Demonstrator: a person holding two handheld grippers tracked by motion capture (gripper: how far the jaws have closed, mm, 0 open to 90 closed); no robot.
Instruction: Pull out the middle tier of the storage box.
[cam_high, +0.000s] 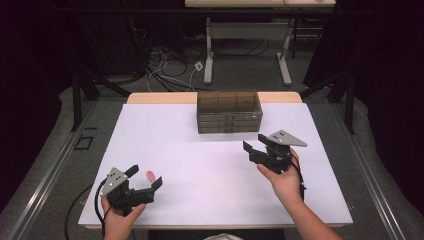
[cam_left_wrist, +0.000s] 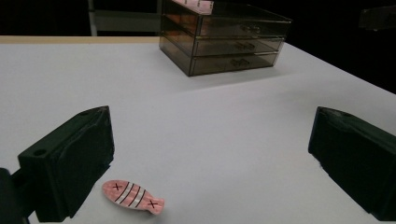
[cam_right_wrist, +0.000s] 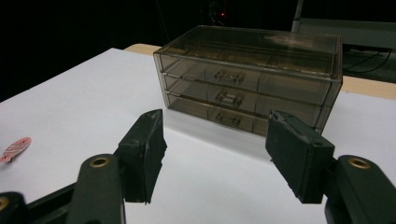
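From the high view I see my left gripper low at the near-left corner of the white tabletop, its fingers spread wide with nothing between them. Just beside its tips lies the small pink fish-shaped piece with dark stripes, flat on the tabletop; in the left gripper view the fish sits close to the left finger, apart from it as far as I can tell. Farther right, my right gripper hovers over the tabletop, fingers parted and empty, aimed toward the smoky transparent plastic three-drawer box at the far edge. In the right gripper view the box stands ahead, all drawers shut.
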